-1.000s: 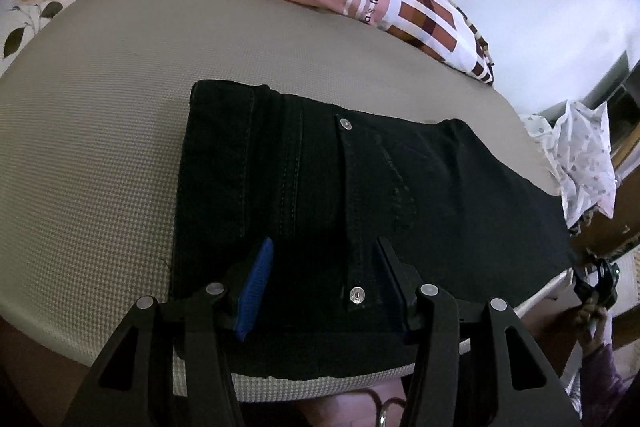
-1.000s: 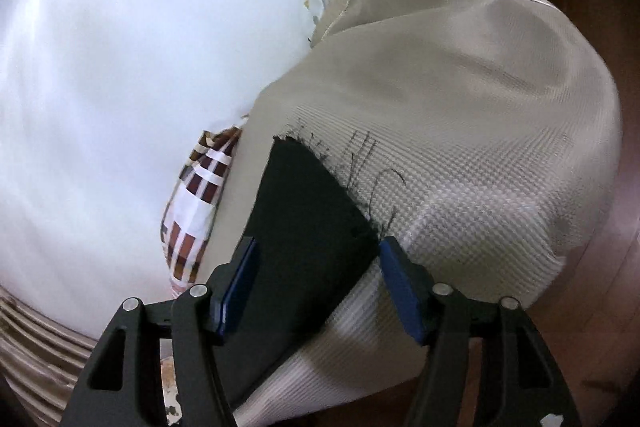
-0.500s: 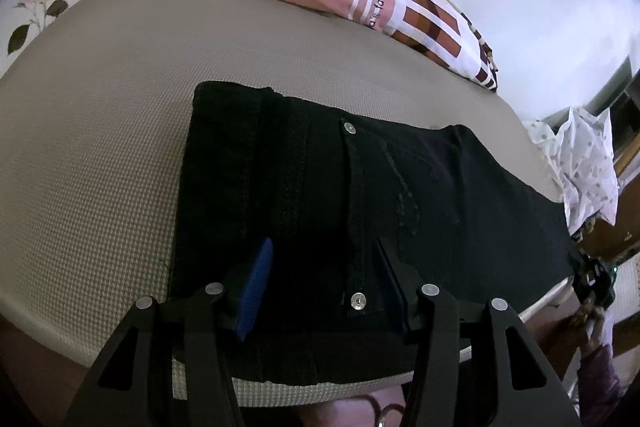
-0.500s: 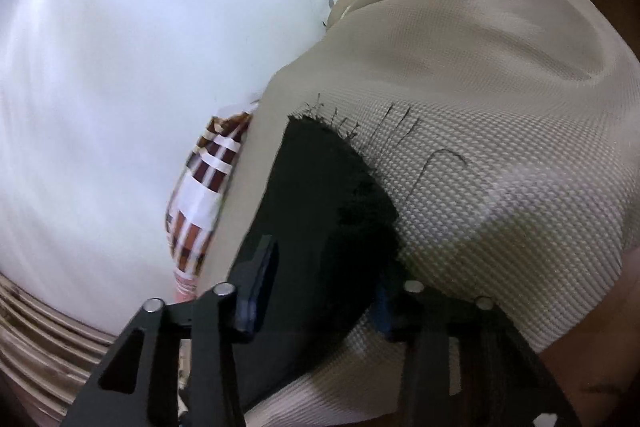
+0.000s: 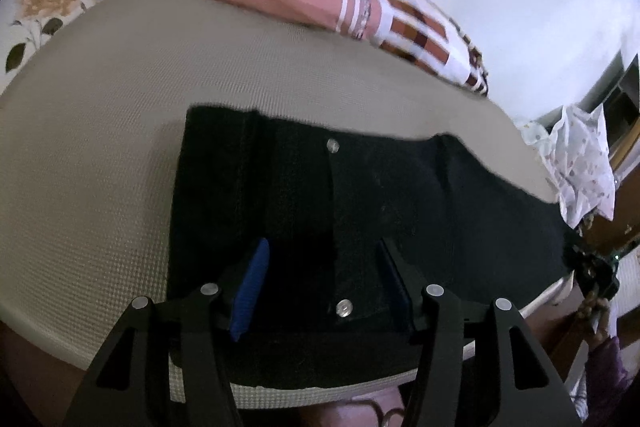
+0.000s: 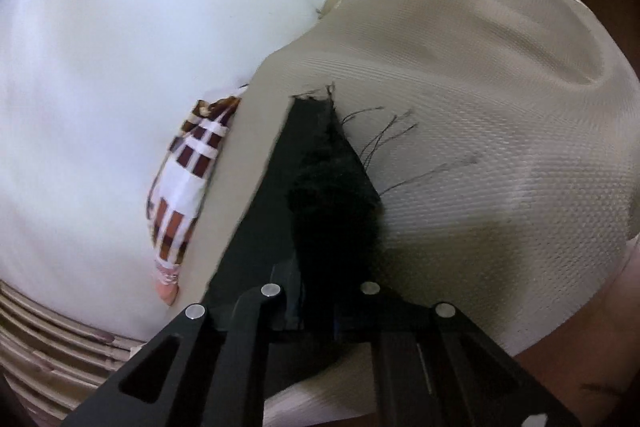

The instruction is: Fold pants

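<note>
1. The black pants [image 5: 360, 211] lie flat on the beige mattress [image 5: 100, 167], waistband toward its near edge.
2. The left gripper [image 5: 324, 275] hovers over the waistband, jaws apart — nothing between them.
3. The right gripper [image 6: 316, 291] is pinched together on the frayed leg hem [image 6: 328, 163] — threads trail onto the mattress.
4. A striped blanket [image 5: 380, 23] sits at the mattress's far edge.

a beige textured woven bed cover [image 5: 120, 131] spreads wide. at its far edge lies a pink, white and brown checked blanket [image 5: 384, 15]. a floral pillow [image 5: 36, 11] sits far left; a white dotted cloth [image 5: 580, 163] hangs right.
</note>
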`<state>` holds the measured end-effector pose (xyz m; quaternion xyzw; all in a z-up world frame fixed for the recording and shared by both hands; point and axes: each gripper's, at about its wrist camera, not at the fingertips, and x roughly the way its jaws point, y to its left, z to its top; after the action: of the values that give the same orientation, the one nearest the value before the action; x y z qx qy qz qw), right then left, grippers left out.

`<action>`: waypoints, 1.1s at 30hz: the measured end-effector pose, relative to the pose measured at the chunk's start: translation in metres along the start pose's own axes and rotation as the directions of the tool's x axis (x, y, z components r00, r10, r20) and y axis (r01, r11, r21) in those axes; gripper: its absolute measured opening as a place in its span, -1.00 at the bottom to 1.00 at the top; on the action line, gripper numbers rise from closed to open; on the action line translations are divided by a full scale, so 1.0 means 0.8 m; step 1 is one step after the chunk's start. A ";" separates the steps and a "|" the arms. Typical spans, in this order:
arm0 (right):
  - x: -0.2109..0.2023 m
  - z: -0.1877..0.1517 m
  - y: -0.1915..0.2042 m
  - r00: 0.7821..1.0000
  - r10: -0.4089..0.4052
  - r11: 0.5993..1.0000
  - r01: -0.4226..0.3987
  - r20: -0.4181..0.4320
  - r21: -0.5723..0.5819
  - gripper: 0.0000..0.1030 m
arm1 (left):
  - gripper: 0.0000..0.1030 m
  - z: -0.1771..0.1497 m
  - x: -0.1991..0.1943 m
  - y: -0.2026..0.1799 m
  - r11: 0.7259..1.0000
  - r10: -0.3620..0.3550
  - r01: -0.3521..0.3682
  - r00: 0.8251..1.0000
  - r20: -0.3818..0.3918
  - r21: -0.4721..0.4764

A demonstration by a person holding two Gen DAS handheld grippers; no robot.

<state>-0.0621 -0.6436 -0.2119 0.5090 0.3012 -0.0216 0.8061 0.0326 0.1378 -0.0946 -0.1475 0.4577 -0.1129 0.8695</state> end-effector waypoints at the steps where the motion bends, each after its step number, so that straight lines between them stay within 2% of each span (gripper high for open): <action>1: 0.000 -0.001 0.008 1.000 -0.003 1.000 0.003 -0.002 -0.013 -0.82 | 0.09 0.001 -0.005 -0.002 1.000 -0.005 0.005 1.000 0.013 0.001; 3: 0.003 -0.004 0.027 1.000 -0.004 0.999 0.003 -0.013 -0.042 -0.82 | 0.10 0.002 -0.008 -0.007 1.000 -0.001 0.001 1.000 0.020 0.008; 9: 0.020 -0.024 0.092 0.998 0.022 0.992 -0.029 -0.055 -0.127 -0.82 | 0.10 -0.002 0.000 -0.011 1.000 -0.029 0.029 0.999 -0.027 -0.008; 15: 0.064 -0.078 0.165 0.985 0.067 0.970 -0.102 -0.160 -0.221 -0.81 | 0.10 -0.009 0.003 -0.013 0.999 -0.041 0.041 0.998 -0.051 -0.014; 19: 0.104 -0.127 0.207 0.959 0.105 0.949 -0.176 -0.263 -0.262 -0.81 | 0.10 -0.013 0.000 -0.012 0.999 -0.050 0.049 0.997 -0.054 -0.022; 21: 0.129 -0.159 0.226 0.936 0.113 0.936 -0.213 -0.334 -0.280 -0.81 | 0.10 -0.014 0.000 -0.012 0.998 -0.053 0.051 0.997 -0.058 -0.027; 26: 0.171 -0.247 0.257 0.887 0.053 0.890 -0.250 -0.458 -0.381 -0.80 | 0.10 -0.018 0.005 -0.010 0.998 -0.059 0.056 0.996 -0.074 -0.036; 29: 0.183 -0.277 0.262 0.861 0.056 0.873 -0.288 -0.506 -0.394 -0.81 | 0.10 -0.019 0.007 -0.010 0.998 -0.061 0.059 0.995 -0.080 -0.037; 33: 0.197 -0.312 0.276 0.851 0.017 0.839 -0.298 -0.525 -0.455 -0.80 | 0.10 -0.021 0.007 -0.011 0.997 -0.066 0.063 0.994 -0.083 -0.034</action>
<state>0.0264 -0.2868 -0.1881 0.2831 0.4496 0.2622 0.8055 0.0216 0.1251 -0.1048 -0.1707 0.4907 -0.1398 0.8430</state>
